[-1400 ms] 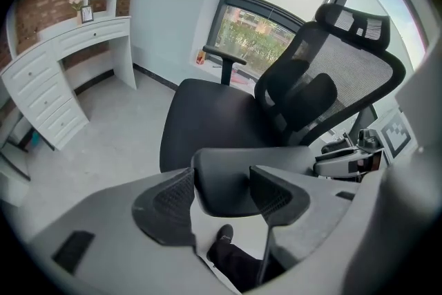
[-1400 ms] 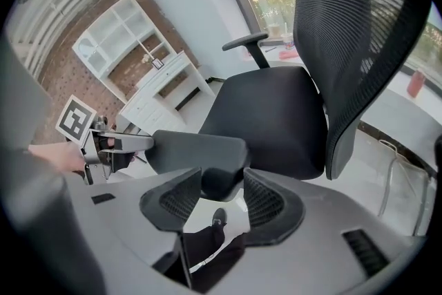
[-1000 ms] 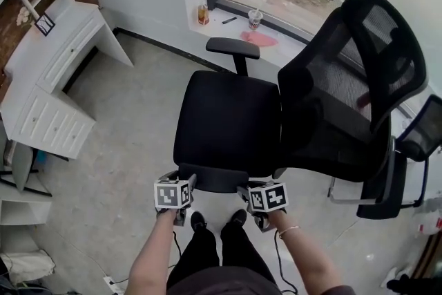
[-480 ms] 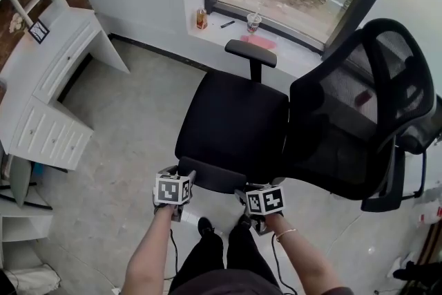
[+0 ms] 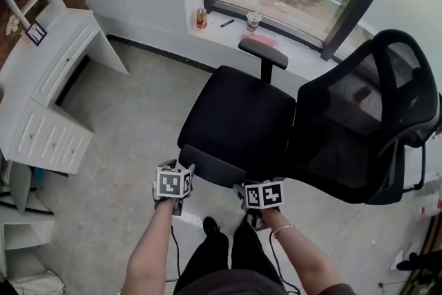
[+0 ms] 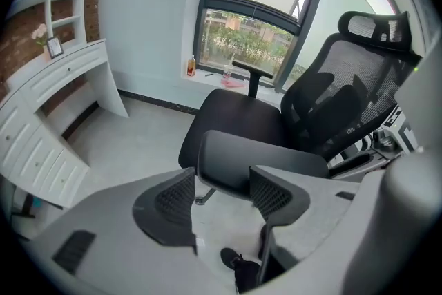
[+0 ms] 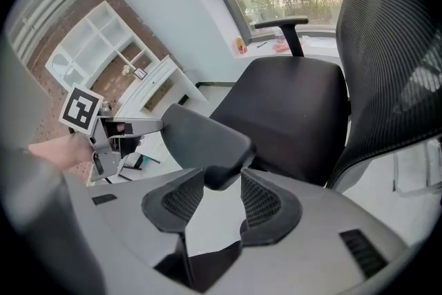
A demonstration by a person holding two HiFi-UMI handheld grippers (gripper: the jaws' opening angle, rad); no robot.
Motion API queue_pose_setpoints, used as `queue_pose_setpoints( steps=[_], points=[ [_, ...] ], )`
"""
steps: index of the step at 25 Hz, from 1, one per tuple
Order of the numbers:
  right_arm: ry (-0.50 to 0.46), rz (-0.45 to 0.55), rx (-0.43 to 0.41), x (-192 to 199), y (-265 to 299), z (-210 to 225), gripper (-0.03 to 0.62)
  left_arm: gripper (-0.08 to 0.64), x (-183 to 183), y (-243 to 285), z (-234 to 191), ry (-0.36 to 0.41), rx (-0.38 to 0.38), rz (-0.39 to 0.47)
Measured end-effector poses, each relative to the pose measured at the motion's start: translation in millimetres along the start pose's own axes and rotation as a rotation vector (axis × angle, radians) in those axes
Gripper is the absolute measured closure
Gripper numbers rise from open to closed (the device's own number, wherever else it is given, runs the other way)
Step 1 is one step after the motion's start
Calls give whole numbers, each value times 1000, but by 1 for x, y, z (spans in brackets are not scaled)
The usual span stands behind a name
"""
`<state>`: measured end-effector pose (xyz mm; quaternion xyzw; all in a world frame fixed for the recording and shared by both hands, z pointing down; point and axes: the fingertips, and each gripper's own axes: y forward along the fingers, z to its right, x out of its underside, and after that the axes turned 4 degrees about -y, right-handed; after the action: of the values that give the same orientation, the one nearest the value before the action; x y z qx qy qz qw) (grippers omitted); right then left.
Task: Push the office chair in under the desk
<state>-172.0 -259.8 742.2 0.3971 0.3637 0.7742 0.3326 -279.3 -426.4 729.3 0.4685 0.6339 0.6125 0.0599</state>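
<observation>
The office chair [image 5: 238,117] stands out on the open floor [image 5: 131,114], well apart from the white desk [image 5: 52,59] against the left wall, and no part of it is under the desk. Its seat faces that way and the mesh backrest [image 5: 366,128] is on the right, near the window. One armrest [image 5: 264,52] is on the window side. The other, the near armrest [image 5: 210,166], lies just in front of the person, between the two grippers.

The left gripper [image 6: 222,173] is at the front end of the near armrest. Its jaws stand wide apart and clamp nothing: one pad tip touches the rounded end, and the other lies over the armrest's near edge.

The right gripper [image 7: 222,175] is at the rear end of the same armrest. Its jaws are about half closed, and the corner of the armrest sits between the pads, which press on it from both sides.

A cup [image 5: 254,19] and a small bottle [image 5: 201,17] stand on the windowsill [image 5: 228,31].
</observation>
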Motion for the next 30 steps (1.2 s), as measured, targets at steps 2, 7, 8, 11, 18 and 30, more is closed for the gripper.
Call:
queue_pose_setpoints(
  steps=[2, 7, 8, 11, 18, 30],
  points=[
    [-2, 9, 12, -1, 2, -5, 428, 318, 2, -8, -8, -28, -12, 21],
    [-39, 44, 70, 3, -7, -10, 446, 318, 7, -33, -13, -18, -30, 74],
    [-46, 57, 78, 4, -11, -10, 446, 318, 7, -38, -12, -9, -33, 86],
    [-44, 106, 70, 8, -29, -11, 452, 318, 6, -51, -1, 19, -36, 126],
    [-134, 266, 16, 17, -99, -15, 492, 318, 6, -85, 68, 106, -41, 238],
    [-153, 503, 0, 68, -269, 75, 543, 334, 37, -137, 280, 158, -31, 406]
  ],
)
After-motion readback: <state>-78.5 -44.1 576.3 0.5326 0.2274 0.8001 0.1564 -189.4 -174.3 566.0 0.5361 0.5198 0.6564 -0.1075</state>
